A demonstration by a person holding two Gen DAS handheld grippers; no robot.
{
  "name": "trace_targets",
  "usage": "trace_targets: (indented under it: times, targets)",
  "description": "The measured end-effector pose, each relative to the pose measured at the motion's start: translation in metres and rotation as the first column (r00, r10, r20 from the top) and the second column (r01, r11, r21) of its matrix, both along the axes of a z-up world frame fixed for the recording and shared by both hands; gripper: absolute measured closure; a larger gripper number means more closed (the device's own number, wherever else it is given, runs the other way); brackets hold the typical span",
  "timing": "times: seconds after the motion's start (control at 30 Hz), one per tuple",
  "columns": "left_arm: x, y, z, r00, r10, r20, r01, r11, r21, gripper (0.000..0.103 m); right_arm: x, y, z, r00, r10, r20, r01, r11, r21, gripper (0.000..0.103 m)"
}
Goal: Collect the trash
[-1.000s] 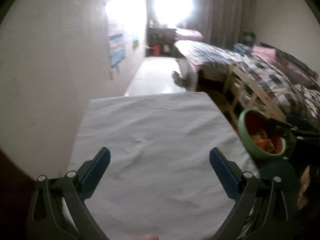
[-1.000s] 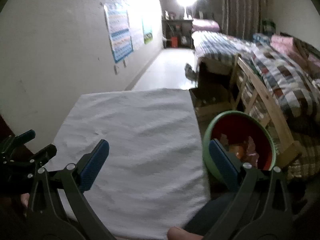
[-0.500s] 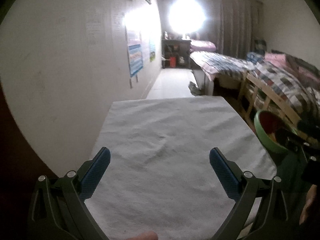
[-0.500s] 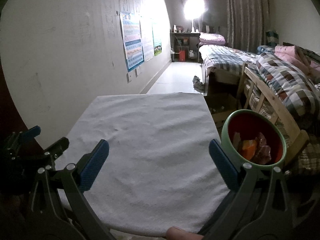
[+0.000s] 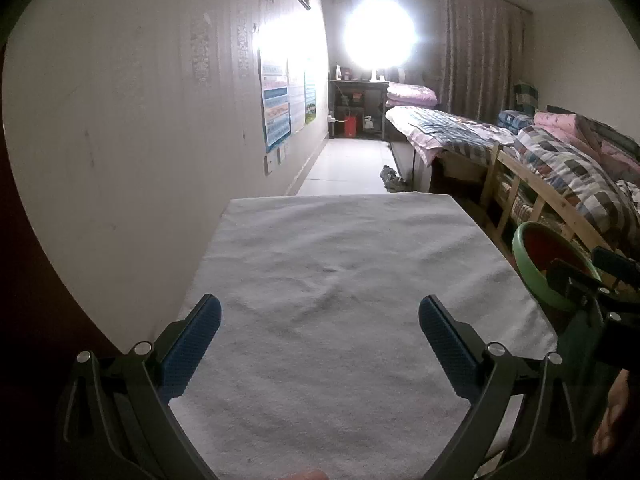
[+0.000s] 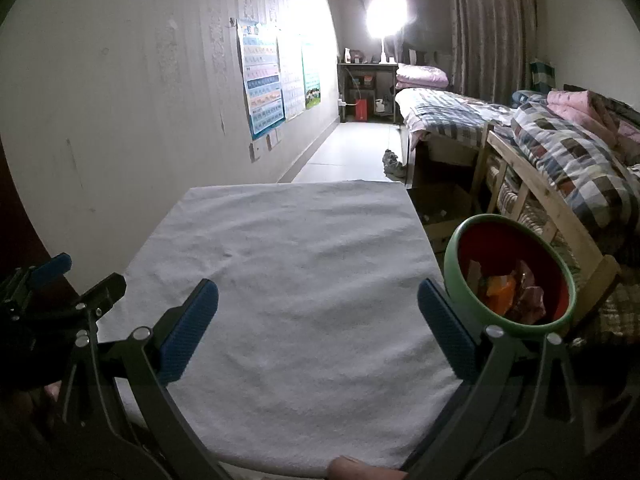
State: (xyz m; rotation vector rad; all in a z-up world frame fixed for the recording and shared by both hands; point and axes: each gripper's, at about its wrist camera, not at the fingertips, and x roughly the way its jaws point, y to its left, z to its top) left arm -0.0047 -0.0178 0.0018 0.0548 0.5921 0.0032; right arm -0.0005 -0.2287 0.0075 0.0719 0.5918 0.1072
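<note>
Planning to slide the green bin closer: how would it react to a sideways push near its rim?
The green bin looks like thin plastic holding only a few wrappers, so probably light. It stands beside the table's towel; its base is hidden, so a push near the rim may tip it.

We see a pale wall (image 6: 120, 92) with posters (image 6: 262, 88) at ten o'clock, a glaring lamp (image 6: 386, 12) at twelve, curtains (image 6: 492, 32) and quilted beds (image 6: 568, 152) at two.

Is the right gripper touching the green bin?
Cannot tell. In the right wrist view the right gripper has a fingertip overlapping the green bin rim, so no gap or contact shows plainly.
</note>
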Motion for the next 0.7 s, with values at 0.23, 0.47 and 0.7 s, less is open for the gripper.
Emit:
trace_targets:
  times: [0.23,0.47,0.7]
  targets:
    - [0.0012,0.0001,-0.0009,1.0,-0.002,-0.001,0.002,1.0,0.0,0.008,-0.0011,0.0017,0.0012,1.0,0.001,0.007,-0.001,1.0,-0.008,0.005]
    - [0.003,-0.0005,-0.0023,1.0,-0.009,-0.005,0.009,1.0,-0.005,0.008,0.0016,0.0028,-0.002,1.0,0.004,0.004,-0.004,1.0,-0.008,0.005]
    - [0.0033,-0.0008,-0.0034,1.0,-0.014,-0.004,0.014,1.0,-0.008,0.008,0.0035,0.003,-0.0027,1.0,0.004,0.001,-0.004,1.0,-0.007,0.005]
